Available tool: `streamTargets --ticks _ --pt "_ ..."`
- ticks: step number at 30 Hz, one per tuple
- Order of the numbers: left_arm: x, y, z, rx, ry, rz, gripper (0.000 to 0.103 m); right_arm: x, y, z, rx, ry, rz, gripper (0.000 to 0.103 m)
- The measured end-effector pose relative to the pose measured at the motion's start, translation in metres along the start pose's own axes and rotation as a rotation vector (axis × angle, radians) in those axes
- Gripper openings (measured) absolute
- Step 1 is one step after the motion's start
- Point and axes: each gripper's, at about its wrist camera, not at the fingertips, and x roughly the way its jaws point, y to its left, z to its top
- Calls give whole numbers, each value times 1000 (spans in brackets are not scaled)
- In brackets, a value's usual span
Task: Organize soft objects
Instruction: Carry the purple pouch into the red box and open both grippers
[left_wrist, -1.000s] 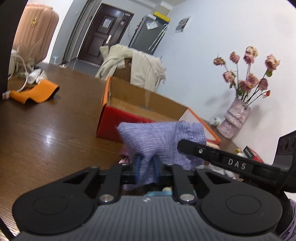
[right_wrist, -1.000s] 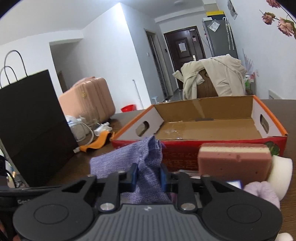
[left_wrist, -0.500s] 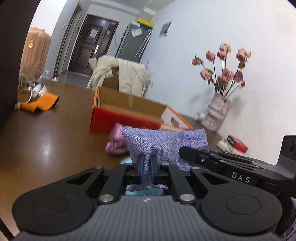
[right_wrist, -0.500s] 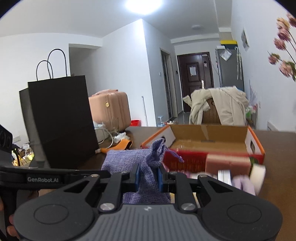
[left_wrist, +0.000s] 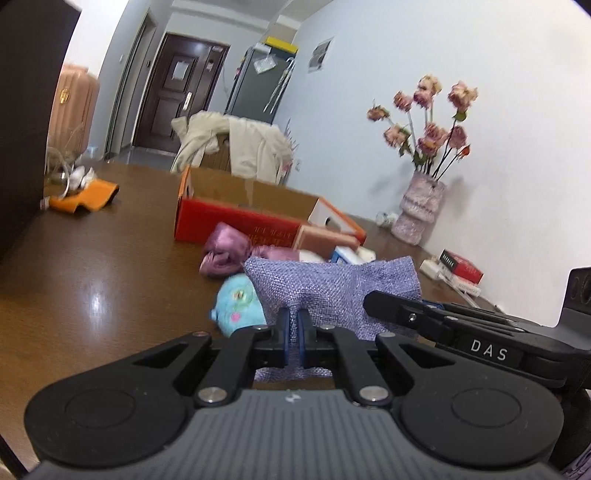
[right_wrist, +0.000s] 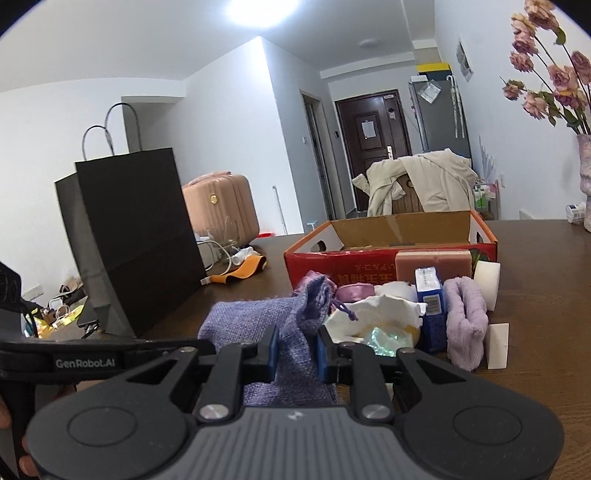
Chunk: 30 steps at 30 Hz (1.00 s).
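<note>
While the purple drawstring pouch (left_wrist: 332, 284) is pinched between both sets of jaws, it is stretched between them. The left gripper (left_wrist: 294, 332) is clamped tight on one end; the right gripper (right_wrist: 295, 345) is clamped on the bunched neck, both held level.

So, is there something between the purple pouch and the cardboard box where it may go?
Yes. A pile of soft items lies before the open box, between it and the purple pouch held by both grippers.

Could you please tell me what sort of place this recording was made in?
Most likely a lived-in flat: a wooden dining table, a vase of flowers, a pink suitcase, and an entrance door down the hall.
</note>
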Motion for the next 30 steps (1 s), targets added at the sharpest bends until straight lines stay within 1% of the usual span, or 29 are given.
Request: streamTargets --ticks 3,5,6,8,9,10,12,14,15,16,17,18,20,21,22,23,25,26,27,28,29,30 --pt "1 0 31 6 -35 -25 5 -4 3 12 -19 -28 18 19" --pt "9 1 63 6 -61 -40 5 -2 2 30 -28 -48 28 19" --pt "16 3 80 0 -62 -47 5 2 -1 43 -31 -55 38 19" --pt "42 12 121 -42 -30 -59 5 16 -10 74 -29 -52 55 19" --pt "56 16 138 -45 -15 -52 5 26 -16 92 -21 -42 61 19" --pt "72 21 156 -46 -10 -34 5 41 -23 113 -19 -27 78 19" --pt "114 39 190 -77 30 -3 5 77 -36 148 -14 14 80 19" --pt "164 59 218 -105 75 35 5 126 -58 183 25 87 87 19" --pt "188 69 228 -104 94 46 5 153 -70 197 54 130 84 19" --pt "214 82 236 -123 108 75 5 185 -85 210 87 181 81 19" --pt "244 97 242 -161 140 99 5 215 -101 220 122 216 70 19" --pt "272 107 246 -168 174 101 5 240 -113 226 149 246 58 19" --pt "316 124 249 -183 222 145 5 294 -138 231 208 301 39 19" --pt "339 131 250 -168 248 178 5 319 -148 231 221 326 16 19" --pt "351 134 249 -157 259 205 7 344 -157 229 223 347 -2 19" --pt "365 135 247 -113 266 238 7 364 -164 225 227 360 -16 19" --pt "382 134 242 -24 269 267 11 398 -180 215 255 387 -43 19" --pt "387 135 237 4 279 262 17 412 -186 209 269 400 -54 22" --pt "391 135 233 26 288 257 23 423 -191 205 287 411 -69 23" --pt "395 139 230 23 295 261 23 432 -193 199 296 432 -83 24" --pt "394 142 229 5 301 254 23 436 -192 192 291 452 -82 32" --pt "392 144 231 -12 298 237 27 441 -192 189 281 462 -82 38"
